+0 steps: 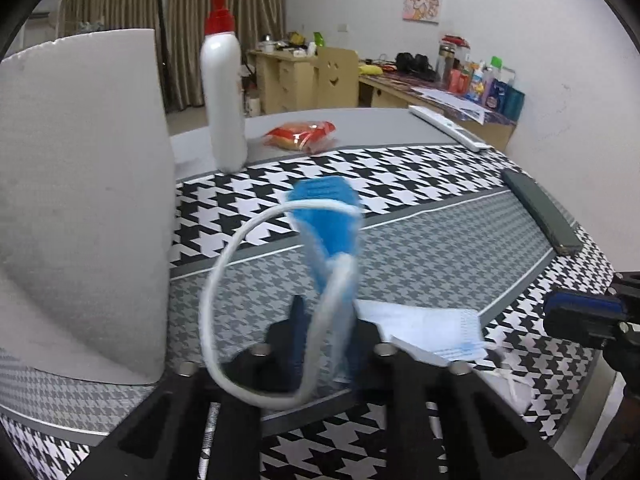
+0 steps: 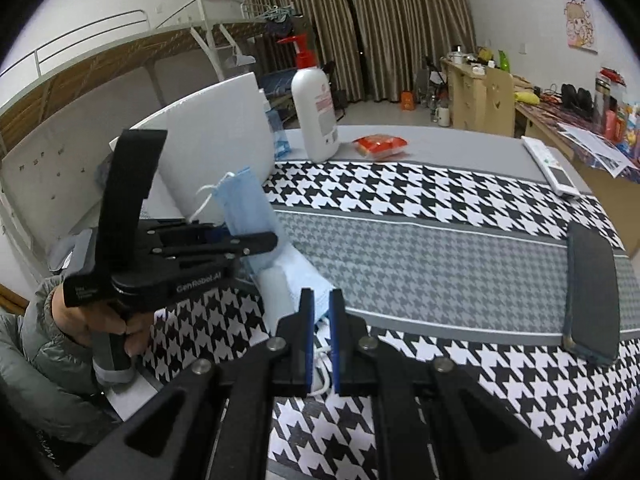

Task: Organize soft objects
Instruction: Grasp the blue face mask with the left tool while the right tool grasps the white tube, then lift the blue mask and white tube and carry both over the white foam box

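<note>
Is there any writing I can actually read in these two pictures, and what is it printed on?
"GenRobot.AI": white letters on the black body of the left claw, seen from the right wrist view.
Small white label beside it on the same body: too small to read.
Pink label on the pump bottle: blurred, unreadable.
Red snack packet, remote control, desk bottles: print too small to read.

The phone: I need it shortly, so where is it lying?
The dark phone lies flat at the table's right side in the right wrist view, on the houndstooth cloth, nearer the camera than the white remote.
</note>
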Motion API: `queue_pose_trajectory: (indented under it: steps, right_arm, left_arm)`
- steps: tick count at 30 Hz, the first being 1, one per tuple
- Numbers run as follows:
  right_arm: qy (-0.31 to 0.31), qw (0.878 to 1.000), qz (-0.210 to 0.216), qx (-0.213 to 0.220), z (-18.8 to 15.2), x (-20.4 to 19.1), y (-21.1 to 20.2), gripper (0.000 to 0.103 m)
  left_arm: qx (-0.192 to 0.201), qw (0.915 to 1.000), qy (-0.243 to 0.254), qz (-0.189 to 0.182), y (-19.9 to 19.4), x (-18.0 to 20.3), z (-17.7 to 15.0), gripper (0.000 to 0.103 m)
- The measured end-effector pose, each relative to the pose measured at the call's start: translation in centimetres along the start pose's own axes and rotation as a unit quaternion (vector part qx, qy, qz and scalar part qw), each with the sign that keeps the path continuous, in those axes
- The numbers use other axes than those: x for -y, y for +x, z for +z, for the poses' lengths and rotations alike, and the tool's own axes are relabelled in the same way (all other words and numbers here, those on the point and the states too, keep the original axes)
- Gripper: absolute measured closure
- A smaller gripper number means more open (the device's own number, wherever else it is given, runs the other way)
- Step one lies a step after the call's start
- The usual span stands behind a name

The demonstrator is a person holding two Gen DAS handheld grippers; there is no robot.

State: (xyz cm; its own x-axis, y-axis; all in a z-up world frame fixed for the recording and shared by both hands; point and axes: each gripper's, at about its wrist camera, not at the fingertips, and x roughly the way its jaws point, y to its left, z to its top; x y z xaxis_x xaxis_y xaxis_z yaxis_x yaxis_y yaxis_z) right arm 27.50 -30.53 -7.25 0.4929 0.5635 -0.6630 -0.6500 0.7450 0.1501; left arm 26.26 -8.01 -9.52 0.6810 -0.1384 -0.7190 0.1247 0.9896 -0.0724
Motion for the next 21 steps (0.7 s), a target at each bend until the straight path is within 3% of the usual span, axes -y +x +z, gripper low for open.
queue_pose_trajectory:
  steps: [3, 5, 7, 17, 21]
  right_arm:
    - [-0.027, 1.000, 0.006, -0.013, -0.6, -1.3, 0.3, 0.090]
    - [-0.044, 0.999, -0.003, -0.018, -1.0, -2.0, 0.8, 0.074]
    - [-0.053, 0.998, -0.002, -0.016, -1.1, -2.5, 1.0, 0.067]
    - [-0.092, 0.995, 0.012, -0.018, -1.3, -5.2, 1.5, 0.067]
    - [-0.102, 0.994, -0.008, -0.028, -1.3, -5.4, 2.5, 0.067]
  left_arm:
    - [0.008, 1.0000, -0.003, 0.002, -0.4, -0.1, 0.1, 0.098]
    - [0.011, 0.9999, -0.002, 0.002, -0.6, 0.0, 0.0, 0.099]
    - [0.018, 0.9998, -0.001, 0.000, -1.1, 0.1, 0.0, 0.099]
    - [0.059, 0.9982, 0.007, -0.005, -3.9, 0.1, 0.5, 0.099]
    - [0.069, 0.9976, 0.011, -0.006, -4.6, 0.2, 0.5, 0.099]
